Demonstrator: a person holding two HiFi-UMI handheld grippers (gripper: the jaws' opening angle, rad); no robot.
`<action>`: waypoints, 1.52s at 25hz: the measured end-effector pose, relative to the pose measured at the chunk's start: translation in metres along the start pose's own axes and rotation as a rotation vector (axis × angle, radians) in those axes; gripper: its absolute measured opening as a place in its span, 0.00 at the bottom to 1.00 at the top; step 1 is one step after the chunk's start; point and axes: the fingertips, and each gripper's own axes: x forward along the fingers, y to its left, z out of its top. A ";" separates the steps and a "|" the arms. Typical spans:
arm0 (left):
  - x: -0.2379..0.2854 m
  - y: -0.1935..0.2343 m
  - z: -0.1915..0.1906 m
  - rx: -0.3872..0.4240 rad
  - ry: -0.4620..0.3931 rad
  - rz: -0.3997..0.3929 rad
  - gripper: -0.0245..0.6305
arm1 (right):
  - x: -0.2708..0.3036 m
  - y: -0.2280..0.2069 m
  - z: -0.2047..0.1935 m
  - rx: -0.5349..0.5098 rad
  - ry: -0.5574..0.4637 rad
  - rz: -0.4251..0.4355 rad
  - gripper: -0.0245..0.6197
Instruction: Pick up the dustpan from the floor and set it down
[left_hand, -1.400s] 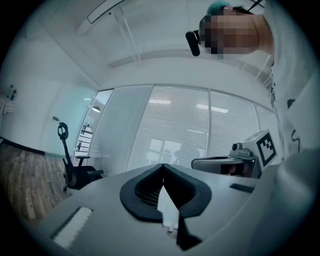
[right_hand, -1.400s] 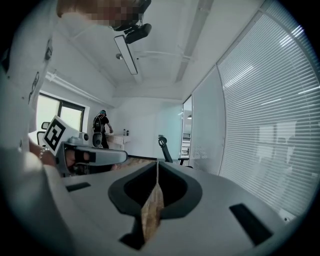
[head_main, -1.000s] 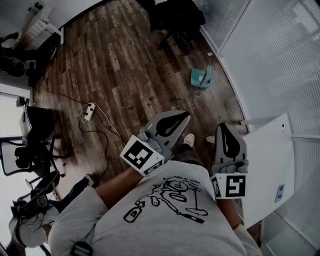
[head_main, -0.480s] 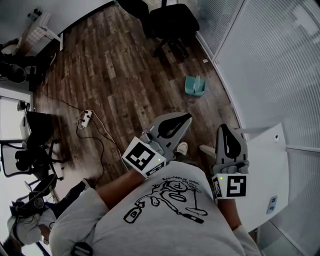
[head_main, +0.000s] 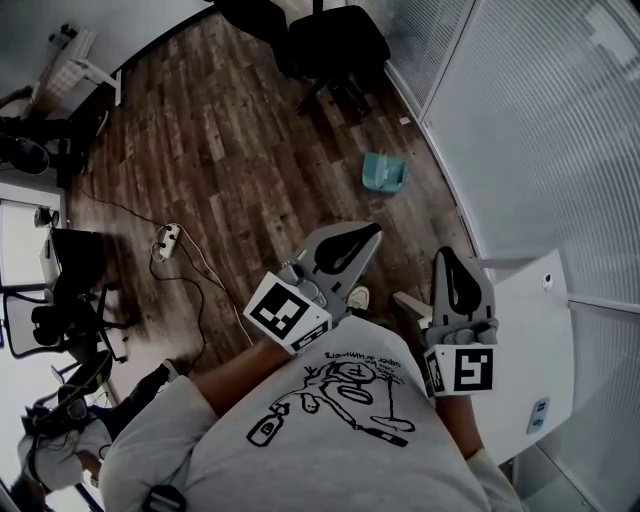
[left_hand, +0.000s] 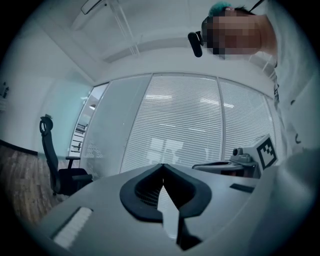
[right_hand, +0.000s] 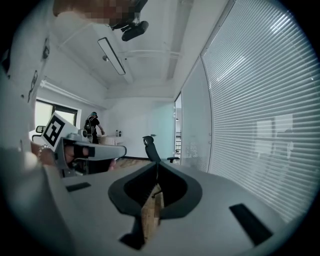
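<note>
A teal dustpan (head_main: 384, 172) lies on the wooden floor (head_main: 220, 150) close to the blinds-covered glass wall, well ahead of both grippers. My left gripper (head_main: 372, 232) is held level at chest height, its jaws shut with nothing between them; in the left gripper view its tips (left_hand: 163, 166) meet in front of the blinds. My right gripper (head_main: 447, 256) is beside it, also shut and empty, tips (right_hand: 157, 163) touching. The dustpan does not appear in either gripper view.
A black office chair (head_main: 335, 45) stands beyond the dustpan. A white table (head_main: 530, 330) is at my right, against the glass wall (head_main: 540, 130). A power strip (head_main: 165, 240) with cables lies on the floor at left. Desks and chairs crowd the left edge.
I have walked forward: the dustpan and chair have shifted nearer and lower in the head view. Both grippers stay shut and in the same pose before me.
</note>
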 end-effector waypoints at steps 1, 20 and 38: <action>0.004 0.000 0.000 -0.002 -0.001 -0.004 0.04 | 0.002 -0.004 -0.001 0.002 0.003 -0.003 0.05; 0.067 0.119 0.032 0.012 0.016 -0.076 0.04 | 0.131 -0.029 0.024 0.024 0.005 -0.069 0.05; 0.086 0.204 0.051 0.015 0.047 -0.152 0.04 | 0.216 -0.019 0.041 0.046 -0.007 -0.144 0.05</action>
